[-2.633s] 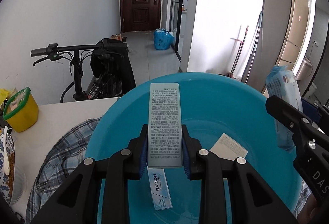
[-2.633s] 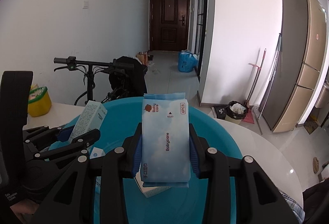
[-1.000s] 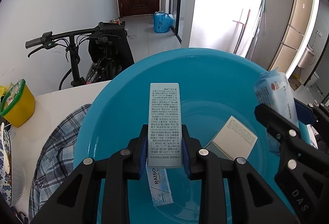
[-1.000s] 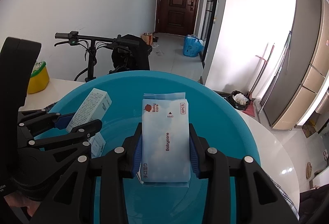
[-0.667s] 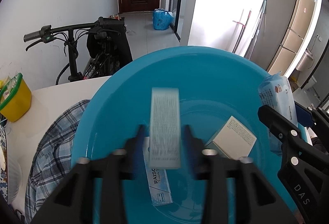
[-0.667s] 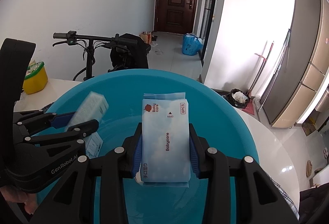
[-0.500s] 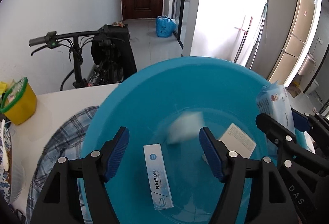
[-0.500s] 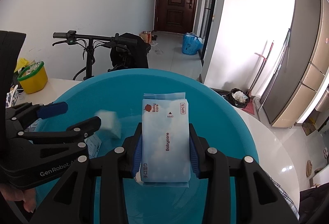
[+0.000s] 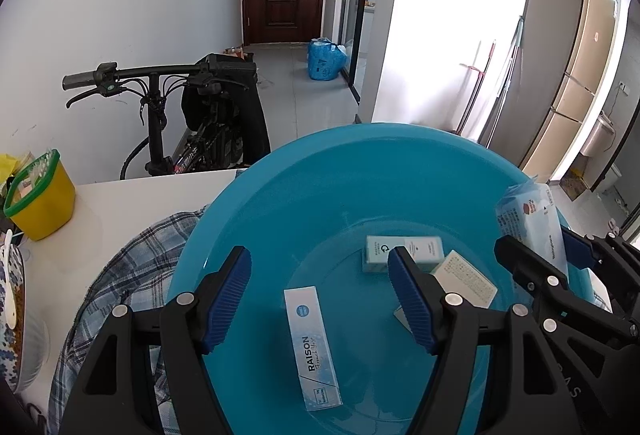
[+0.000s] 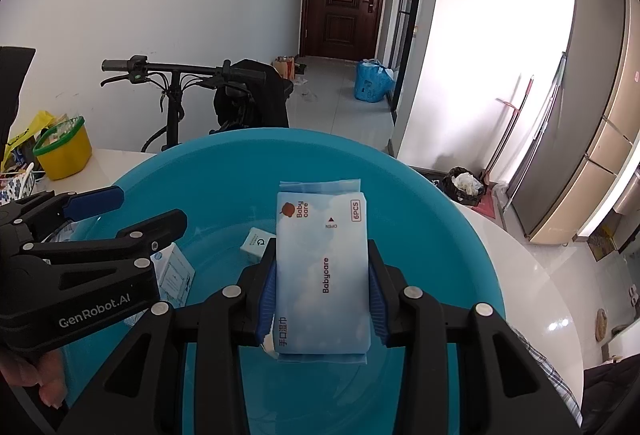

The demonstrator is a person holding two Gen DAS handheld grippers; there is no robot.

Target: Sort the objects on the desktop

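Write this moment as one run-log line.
left gripper: open, empty | right gripper: shut on wipes pack | basin: three boxes inside

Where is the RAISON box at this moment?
In the left wrist view, the RAISON box lies flat on the basin floor, between the open left tool's fingers, left of two small boxes.

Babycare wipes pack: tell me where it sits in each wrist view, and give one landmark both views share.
Left wrist view: the wipes pack is at the right edge, held upright over the basin's right rim.
Right wrist view: the wipes pack is at centre, clamped between the right gripper fingers.
Shared landmark: the blue basin.
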